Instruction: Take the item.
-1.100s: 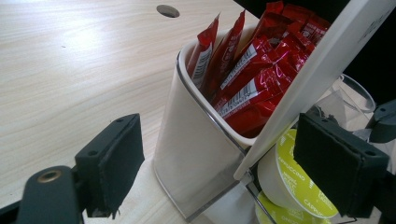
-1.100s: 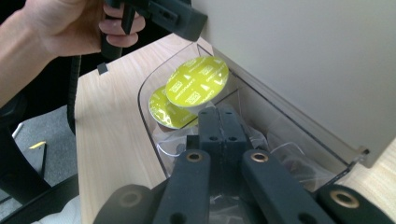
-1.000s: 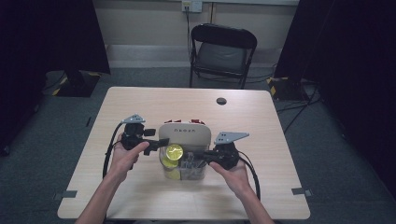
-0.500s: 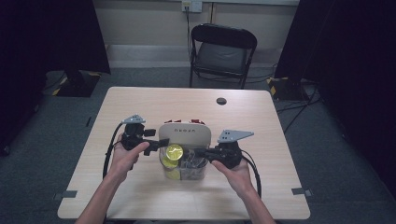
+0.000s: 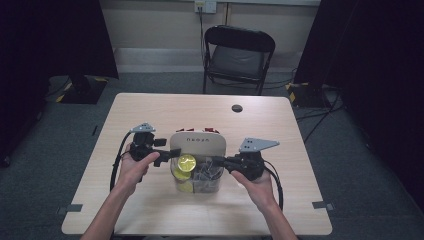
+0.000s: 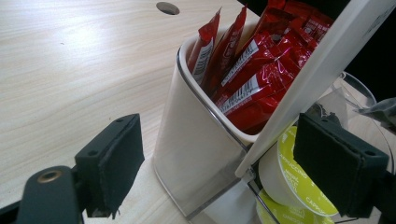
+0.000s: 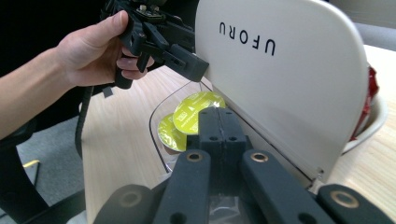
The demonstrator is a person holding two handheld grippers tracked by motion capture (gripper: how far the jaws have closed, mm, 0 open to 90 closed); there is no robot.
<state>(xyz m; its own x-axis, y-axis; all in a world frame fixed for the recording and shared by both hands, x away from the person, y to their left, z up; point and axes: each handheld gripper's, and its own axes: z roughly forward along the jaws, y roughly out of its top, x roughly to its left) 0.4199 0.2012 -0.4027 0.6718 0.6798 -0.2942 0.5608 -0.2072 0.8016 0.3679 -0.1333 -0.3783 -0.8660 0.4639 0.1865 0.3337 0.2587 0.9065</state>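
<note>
A white organiser stands mid-table with its lid point(image 5: 198, 145) point(image 7: 285, 79) tilted up. Red sachets point(image 6: 252, 65) point(image 5: 197, 130) fill its white back compartment point(image 6: 196, 140). The clear front compartment point(image 5: 200, 185) holds lime-lidded capsules point(image 5: 186, 161) point(image 7: 196, 107) point(image 6: 289, 182). My left gripper point(image 5: 172, 156) point(image 6: 224, 144) is open, its jaws wide apart on either side of the compartment's corner and the lid's edge, and one jaw lies against the lid. My right gripper point(image 5: 217, 160) point(image 7: 219, 119) is shut with nothing seen between its pads, its tip over the clear compartment near the capsules.
A black folding chair point(image 5: 237, 55) stands beyond the table's far edge. A dark round cable hole point(image 5: 237, 108) point(image 6: 167, 8) sits in the wooden tabletop point(image 5: 280, 125) behind the organiser. A cable trails from each gripper toward the front edge.
My right hand has drifted slightly to the right. The left gripper, the lid and the capsules look unchanged.
</note>
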